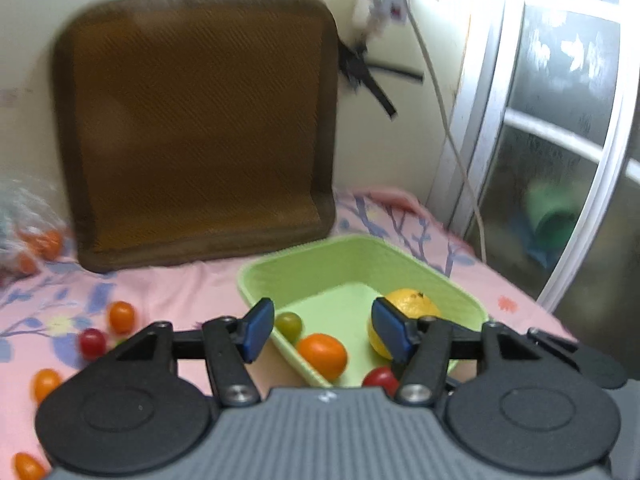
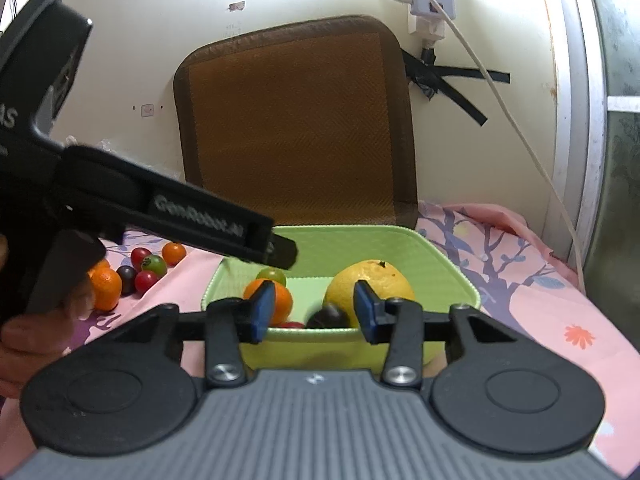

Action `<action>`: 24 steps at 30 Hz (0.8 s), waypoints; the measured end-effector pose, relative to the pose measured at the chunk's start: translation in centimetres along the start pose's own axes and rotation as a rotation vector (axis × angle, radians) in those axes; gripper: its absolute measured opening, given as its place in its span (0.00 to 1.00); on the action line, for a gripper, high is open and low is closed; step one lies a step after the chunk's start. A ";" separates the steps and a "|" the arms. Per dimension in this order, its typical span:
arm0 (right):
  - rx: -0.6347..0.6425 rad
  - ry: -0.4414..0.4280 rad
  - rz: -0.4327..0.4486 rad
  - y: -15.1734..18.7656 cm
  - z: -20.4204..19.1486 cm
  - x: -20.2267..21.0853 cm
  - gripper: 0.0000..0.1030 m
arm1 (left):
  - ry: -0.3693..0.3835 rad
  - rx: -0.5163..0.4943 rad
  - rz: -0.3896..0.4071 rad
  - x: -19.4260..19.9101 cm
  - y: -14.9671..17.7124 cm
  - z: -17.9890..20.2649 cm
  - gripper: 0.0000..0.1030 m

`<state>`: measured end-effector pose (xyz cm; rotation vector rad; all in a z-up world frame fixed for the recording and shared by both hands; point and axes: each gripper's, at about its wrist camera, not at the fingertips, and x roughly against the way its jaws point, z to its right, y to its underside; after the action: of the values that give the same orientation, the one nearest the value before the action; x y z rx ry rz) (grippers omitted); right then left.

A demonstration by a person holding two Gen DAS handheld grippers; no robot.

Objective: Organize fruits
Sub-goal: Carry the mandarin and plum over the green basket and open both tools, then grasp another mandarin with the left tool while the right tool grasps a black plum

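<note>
Blue pads tip both claws, and each stands with its jaws apart and nothing between them. The left claw [image 1: 320,330] hangs above the near left corner of the green tray [image 1: 456,286], while the right claw [image 2: 312,314] hovers just short of the tray's near rim [image 2: 312,334].

White lettering reading "GenRobot.AI" runs along the black body of the left claw [image 2: 280,252] as seen from the right wrist camera, where it slants down from the upper left with its tip over the tray's far left corner. A hand [image 2: 36,320] grips its handle at the left edge.

Inside the tray lie a large yellow citrus [image 2: 370,286], an orange kumquat [image 2: 280,298], a green grape tomato [image 2: 274,275], a red tomato [image 1: 380,378] and a dark, blurred fruit [image 2: 328,316].

On the pink floral sheet [image 2: 520,300] left of the tray, loose fruits sit in a cluster [image 2: 140,270]: a small mandarin, red, dark, green and orange tomatoes.

Behind, a brown woven cushion [image 2: 296,120] leans upright against the cream wall. A white power strip [image 2: 430,4] hangs above its right corner, with black tape strips [image 2: 452,84] beside it.
</note>
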<state>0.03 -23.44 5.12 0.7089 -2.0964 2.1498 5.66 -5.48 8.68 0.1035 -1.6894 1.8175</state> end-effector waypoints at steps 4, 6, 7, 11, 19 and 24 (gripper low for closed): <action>-0.021 0.009 0.028 -0.2 -0.3 1.2 0.45 | -0.048 0.047 0.098 5.7 0.9 -3.3 0.54; -0.039 -0.003 0.060 -0.4 -0.6 2.4 0.44 | -0.105 0.080 0.122 8.1 1.8 -5.7 0.54; -0.044 -0.019 0.072 -0.4 -0.9 2.9 0.44 | -0.144 0.096 0.123 9.1 2.5 -7.0 0.54; -0.020 -0.117 0.055 -0.1 -3.2 4.2 0.44 | -0.293 0.142 0.089 12.0 5.4 -11.3 0.54; 0.017 -0.208 -0.145 1.2 -7.4 1.2 0.44 | -0.307 0.162 0.016 11.4 8.7 -13.1 0.54; 0.001 -0.180 -0.204 1.3 -7.9 -0.2 0.44 | -0.317 0.121 -0.015 9.0 9.1 -12.4 0.54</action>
<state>-2.43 -15.92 4.04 1.1020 -1.9998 2.0465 -1.48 9.84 2.95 0.4768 -1.7808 1.9715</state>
